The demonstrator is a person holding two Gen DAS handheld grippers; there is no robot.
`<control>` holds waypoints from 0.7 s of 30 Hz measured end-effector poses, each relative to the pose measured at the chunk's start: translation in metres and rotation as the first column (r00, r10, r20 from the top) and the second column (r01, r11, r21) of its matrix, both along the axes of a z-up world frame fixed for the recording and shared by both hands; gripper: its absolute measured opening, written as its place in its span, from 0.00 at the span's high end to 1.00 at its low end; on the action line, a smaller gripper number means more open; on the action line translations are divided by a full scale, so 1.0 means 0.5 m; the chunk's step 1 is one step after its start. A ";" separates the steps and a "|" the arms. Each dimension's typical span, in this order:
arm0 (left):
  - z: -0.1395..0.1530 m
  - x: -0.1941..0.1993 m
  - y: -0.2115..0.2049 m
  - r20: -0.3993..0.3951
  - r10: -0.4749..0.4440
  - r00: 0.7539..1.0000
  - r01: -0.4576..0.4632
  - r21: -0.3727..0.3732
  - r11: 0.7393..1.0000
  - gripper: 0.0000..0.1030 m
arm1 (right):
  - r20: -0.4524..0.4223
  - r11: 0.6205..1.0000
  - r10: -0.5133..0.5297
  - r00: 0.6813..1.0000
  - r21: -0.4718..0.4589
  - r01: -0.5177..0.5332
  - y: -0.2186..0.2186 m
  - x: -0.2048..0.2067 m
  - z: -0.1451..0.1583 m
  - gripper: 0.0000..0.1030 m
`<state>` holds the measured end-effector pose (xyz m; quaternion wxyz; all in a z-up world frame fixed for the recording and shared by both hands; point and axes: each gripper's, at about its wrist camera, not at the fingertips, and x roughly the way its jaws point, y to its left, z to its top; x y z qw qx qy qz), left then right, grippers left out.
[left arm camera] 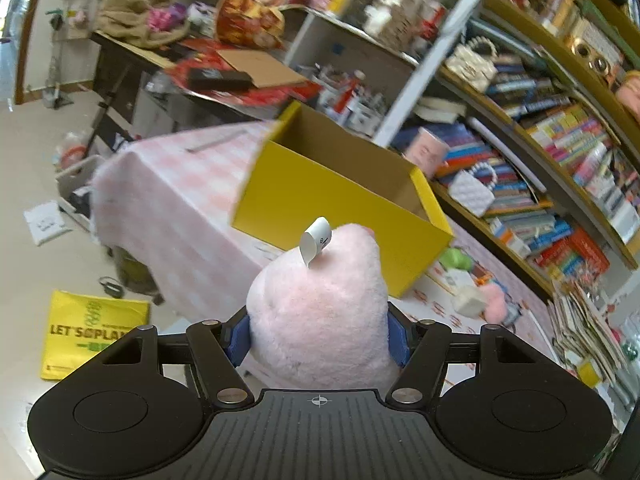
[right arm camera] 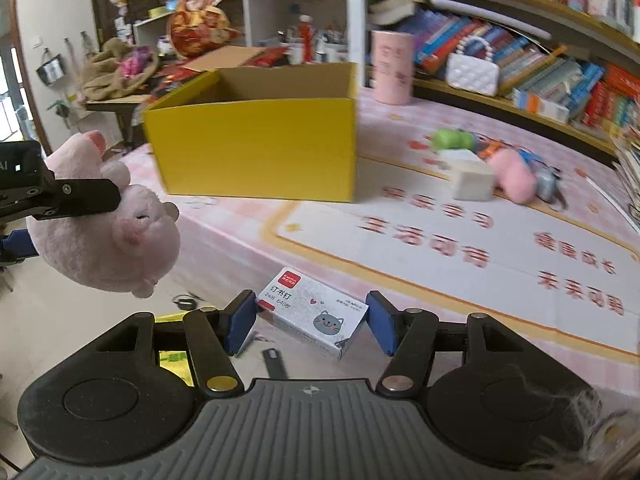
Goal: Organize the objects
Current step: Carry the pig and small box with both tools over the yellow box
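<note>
Left wrist view: left gripper (left arm camera: pixel 318 336) clamps a pink plush (left arm camera: pixel 320 312); right gripper (right arm camera: pixel 311 322) clamps a staple box (right arm camera: pixel 312 318).

Plush fills the lower centre, its curled white tag (left arm camera: pixel 317 240) too blurred to read. Staple box, low centre in the right wrist view, reads "订书钉" beside a grey cat face. Yellow box (right arm camera: pixel 256 148) stands open on the pink cloth (right arm camera: pixel 440 240) above both grippers. Lower left, a yellow bag (left arm camera: pixel 92 332) reads "LET'S PLAY".
</note>
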<state>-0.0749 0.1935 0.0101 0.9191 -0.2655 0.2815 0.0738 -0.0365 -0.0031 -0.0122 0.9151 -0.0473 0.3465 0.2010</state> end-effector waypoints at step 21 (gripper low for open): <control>0.049 -0.037 0.103 0.122 -0.009 0.992 0.011 -0.019 1.000 0.37 | 0.060 1.000 -0.001 0.998 -0.002 0.001 0.100 -0.013 0.052 0.44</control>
